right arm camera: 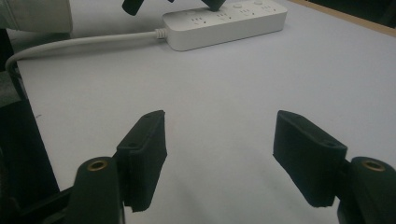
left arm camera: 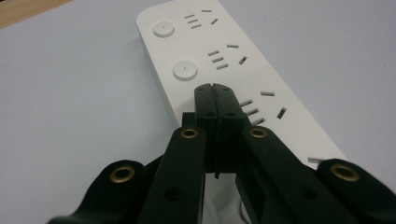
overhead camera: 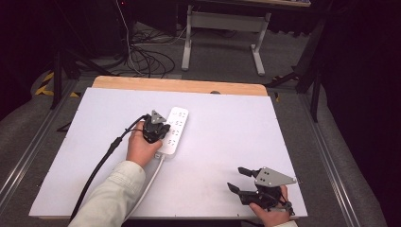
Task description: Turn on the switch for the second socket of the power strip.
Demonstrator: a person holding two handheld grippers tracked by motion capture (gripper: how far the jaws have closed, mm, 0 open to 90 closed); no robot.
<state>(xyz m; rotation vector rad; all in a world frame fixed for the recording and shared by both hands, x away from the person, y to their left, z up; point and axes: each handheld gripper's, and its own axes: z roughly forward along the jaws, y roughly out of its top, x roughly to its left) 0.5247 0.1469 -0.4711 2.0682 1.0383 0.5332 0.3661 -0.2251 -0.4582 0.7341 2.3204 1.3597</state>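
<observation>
A white power strip (overhead camera: 174, 128) lies left of centre on the white table cover (overhead camera: 227, 137), its cable (overhead camera: 150, 182) running back toward the person. My left gripper (overhead camera: 160, 128) is over the strip's left side. In the left gripper view it (left arm camera: 215, 89) is shut with nothing between the jaws, and its tips are down on the strip (left arm camera: 266, 70) just below two round buttons (left arm camera: 184, 71). My right gripper (overhead camera: 238, 178) rests open near the front right corner. In the right gripper view it (right arm camera: 219, 156) points at the strip (right arm camera: 224, 22) and holds nothing.
A wooden table edge (overhead camera: 179, 85) shows beyond the white cover. Black cables (overhead camera: 146, 59) and a desk frame (overhead camera: 222, 35) are on the floor behind. The strip's cable (right arm camera: 84, 42) curves past a pale sleeve (right arm camera: 32, 14) in the right gripper view.
</observation>
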